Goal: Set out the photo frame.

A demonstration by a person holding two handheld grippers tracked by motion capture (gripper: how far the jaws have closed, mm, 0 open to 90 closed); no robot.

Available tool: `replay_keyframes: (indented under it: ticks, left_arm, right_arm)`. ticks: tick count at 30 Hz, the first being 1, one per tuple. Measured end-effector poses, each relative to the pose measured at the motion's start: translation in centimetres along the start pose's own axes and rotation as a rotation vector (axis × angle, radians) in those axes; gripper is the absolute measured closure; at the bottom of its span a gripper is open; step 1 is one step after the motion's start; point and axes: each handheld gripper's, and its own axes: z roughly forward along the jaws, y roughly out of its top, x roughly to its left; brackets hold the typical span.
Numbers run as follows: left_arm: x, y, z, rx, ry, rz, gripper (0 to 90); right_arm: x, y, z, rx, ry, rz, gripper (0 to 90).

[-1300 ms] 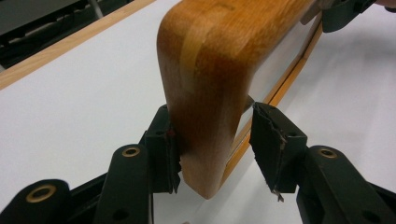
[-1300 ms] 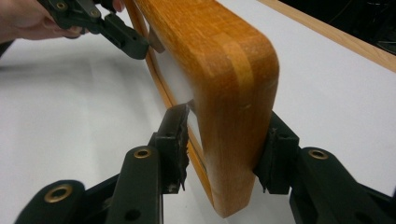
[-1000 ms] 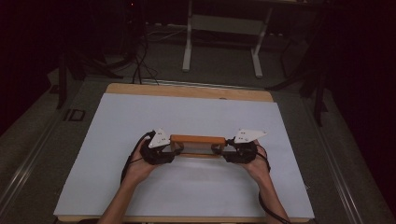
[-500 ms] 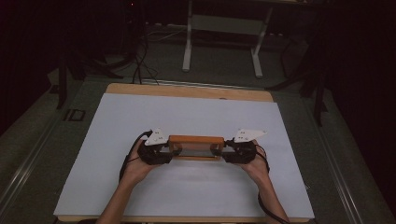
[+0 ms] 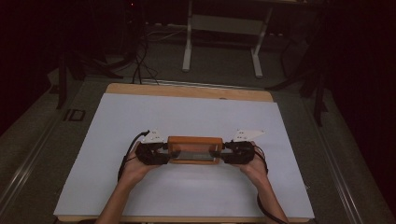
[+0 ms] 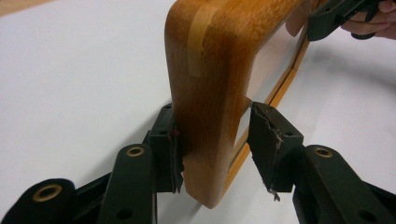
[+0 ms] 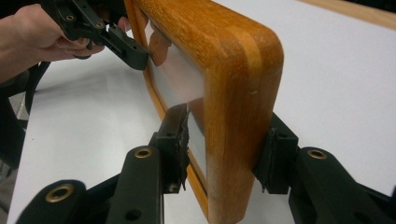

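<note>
On my left, my left gripper (image 5: 161,153) has its jaws either side of the short end of the wooden frame (image 5: 194,149). In the left gripper view one jaw lies against the wood (image 6: 205,93) while the other stands a little off the inner side, so this pinch is loose; I would close that gap before trusting it with any weight. The frame sits in the middle of the white table (image 5: 140,112), near my edge, tilted up on its long side with its glass pane (image 7: 175,79) facing me. On my right, my right gripper (image 5: 229,154) pinches the other short end, both jaws pressed on the wood (image 7: 233,116). To do this well, I judge both ends must rise together and level, with steady squeeze, so the frame does not twist or slip out sideways.
</note>
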Motion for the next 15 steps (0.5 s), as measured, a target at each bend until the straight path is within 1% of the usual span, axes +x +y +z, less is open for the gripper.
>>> replay_keyframes:
  ticks: [5,10,14,15]
  left_arm:
    - [0.4,-0.3,0.1,0.009,-0.026,-0.030,56.3]
    - [0.7,-0.4,0.2,0.018,-0.043,-0.060,56.3]
    - [1.1,-0.7,0.4,0.013,-0.068,-0.103,56.6]
    - [1.1,-0.8,0.4,0.016,-0.071,-0.106,56.6]
  right_arm:
    - [-0.2,-0.3,0.3,0.009,0.019,0.041,59.6]
    - [-0.4,-0.5,0.5,0.018,0.028,0.067,59.6]
    - [-0.7,-0.7,0.5,0.006,0.047,0.103,60.2]
    - [-0.8,-0.7,0.6,0.005,0.052,0.111,60.2]
